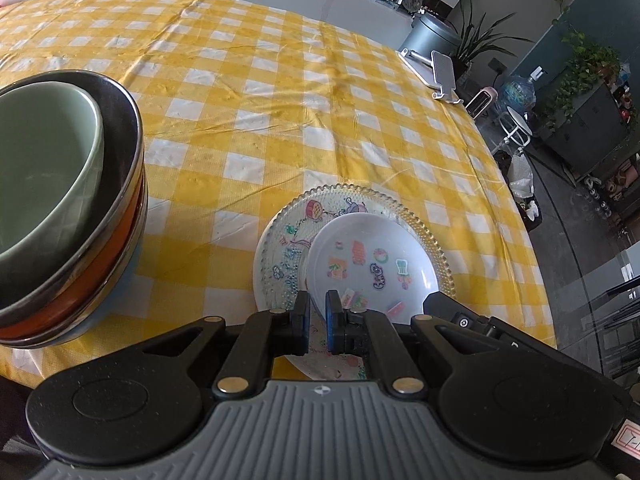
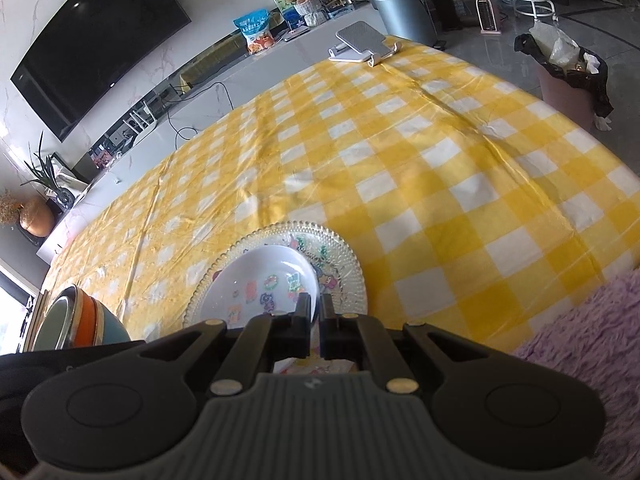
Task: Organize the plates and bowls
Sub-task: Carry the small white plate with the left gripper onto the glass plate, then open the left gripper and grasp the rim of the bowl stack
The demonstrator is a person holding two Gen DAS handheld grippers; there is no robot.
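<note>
A small white plate [image 1: 372, 264] printed with colourful stickers lies on top of a larger clear glass plate [image 1: 280, 248] with a beaded rim and cartoon pictures, and both sit at the near edge of a table covered by a yellow-and-white checked tablecloth [image 1: 280, 92]. The small plate is off-centre on the glass one and looks tilted, its near rim lifted.

In the left wrist view, the left gripper [image 1: 318, 320] has its blue-padded fingers drawn close together on the near-left rim of the small white plate, which passes between them. The tip of the right gripper [image 1: 448, 308] shows at the plate's near-right edge.

In the right wrist view, the right gripper [image 2: 316, 316] is likewise narrowed, its two fingers pinching the near-right rim of the small white plate [image 2: 260, 280], with the glass plate [image 2: 344, 264] spreading out beyond and to the right of it.

To the left of the plates, just apart from them, stands a stack of nested bowls [image 1: 72, 208]: a pale green bowl innermost, then a steel one, an orange one and a light blue one at the bottom. The same stack [image 2: 80, 320] appears at the near left in the right wrist view. A phone stand [image 2: 360, 42] sits on the far edge of the table.
</note>
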